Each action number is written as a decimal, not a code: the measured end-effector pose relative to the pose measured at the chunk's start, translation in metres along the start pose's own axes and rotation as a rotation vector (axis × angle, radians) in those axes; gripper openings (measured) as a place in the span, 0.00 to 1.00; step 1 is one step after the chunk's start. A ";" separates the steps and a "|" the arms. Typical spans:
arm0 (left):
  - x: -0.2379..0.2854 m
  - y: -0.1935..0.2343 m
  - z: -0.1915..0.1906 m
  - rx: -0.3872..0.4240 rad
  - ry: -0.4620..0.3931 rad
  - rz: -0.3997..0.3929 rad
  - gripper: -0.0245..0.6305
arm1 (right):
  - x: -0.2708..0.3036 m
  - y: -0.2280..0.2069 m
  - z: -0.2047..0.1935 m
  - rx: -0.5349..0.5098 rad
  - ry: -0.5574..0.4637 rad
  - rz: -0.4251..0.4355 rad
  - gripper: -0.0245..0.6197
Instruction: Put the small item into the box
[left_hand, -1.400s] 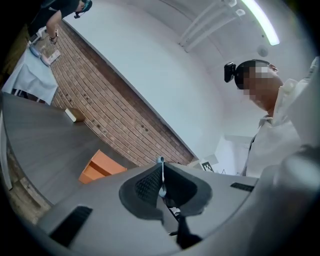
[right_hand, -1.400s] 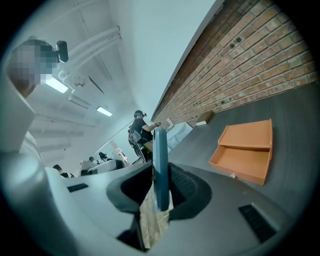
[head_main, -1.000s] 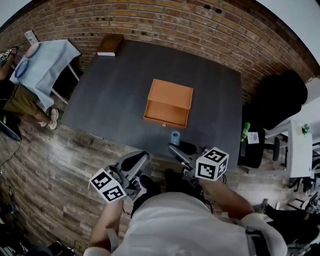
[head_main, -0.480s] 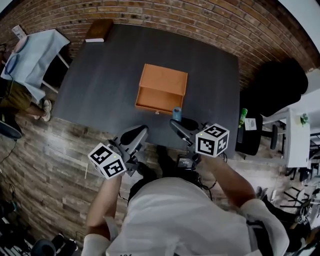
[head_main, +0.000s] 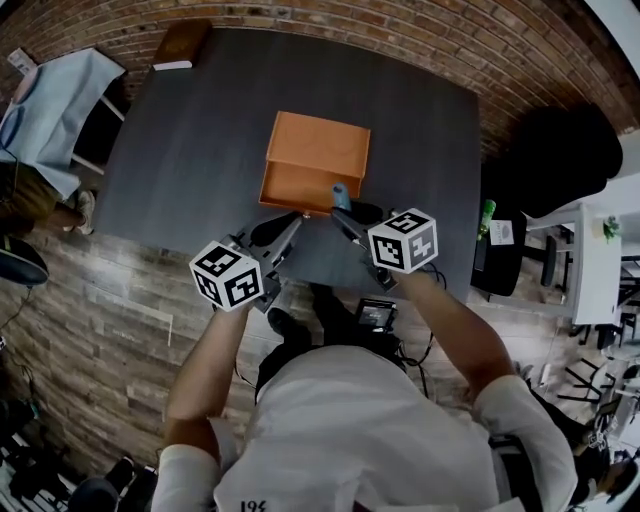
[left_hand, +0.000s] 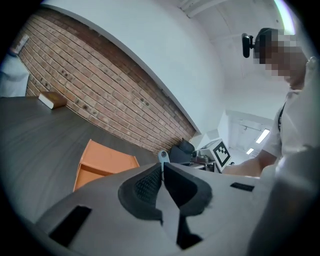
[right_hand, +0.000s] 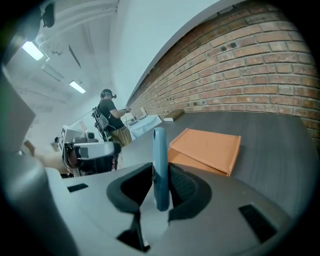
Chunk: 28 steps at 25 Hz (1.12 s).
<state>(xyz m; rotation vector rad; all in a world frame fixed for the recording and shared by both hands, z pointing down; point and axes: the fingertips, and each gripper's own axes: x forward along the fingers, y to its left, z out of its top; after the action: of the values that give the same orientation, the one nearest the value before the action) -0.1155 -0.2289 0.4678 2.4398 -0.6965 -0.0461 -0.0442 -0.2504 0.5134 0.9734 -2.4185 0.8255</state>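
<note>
Stage: a carrying step, as I judge it. The small item (right_hand: 159, 150) is gripped but not yet in the box (head_main: 318, 140).
Done: the item is off the table (head_main: 200, 150) and held up in the tongs.
Left to do: bring the item over the open tray (head_main: 295, 188), lower it in and let go. Whether the tray must then be pushed shut, I cannot tell.
Right gripper (right_hand: 161, 175): clamped on the small item, a slim blue piece that stands upright between the pads with its top above them.
Left gripper (left_hand: 162, 170): jaws pressed together with nothing between them. In the head view it sits just below centre, close to the left of the right gripper.
Item's place: middle of the head view, at the near right corner of the box's open part. It overlaps the rim in the picture, but it hangs in the jaws rather than resting inside.
Box: orange and flat, on the dark table, slightly above the centre of the head view. The far half is covered by a lid-like panel, and the half nearer the person lies open like a pulled-out tray.
Box contents: nothing shows in the open tray. What is under the covered half is hidden.
Also on the table: a brown block (head_main: 182, 45), book-like, at the upper left corner, well apart from the box.
</note>
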 end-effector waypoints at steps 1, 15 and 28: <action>0.006 0.004 -0.002 0.003 0.012 0.002 0.07 | 0.005 -0.006 -0.001 -0.018 0.017 -0.007 0.20; 0.037 0.069 -0.050 -0.064 0.157 0.130 0.07 | 0.091 -0.062 -0.036 -0.232 0.310 -0.091 0.20; 0.035 0.083 -0.060 -0.115 0.181 0.178 0.07 | 0.129 -0.074 -0.052 -0.320 0.497 -0.121 0.20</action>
<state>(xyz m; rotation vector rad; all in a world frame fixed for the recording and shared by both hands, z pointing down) -0.1133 -0.2706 0.5680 2.2308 -0.8023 0.1976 -0.0696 -0.3219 0.6514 0.6842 -1.9618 0.5347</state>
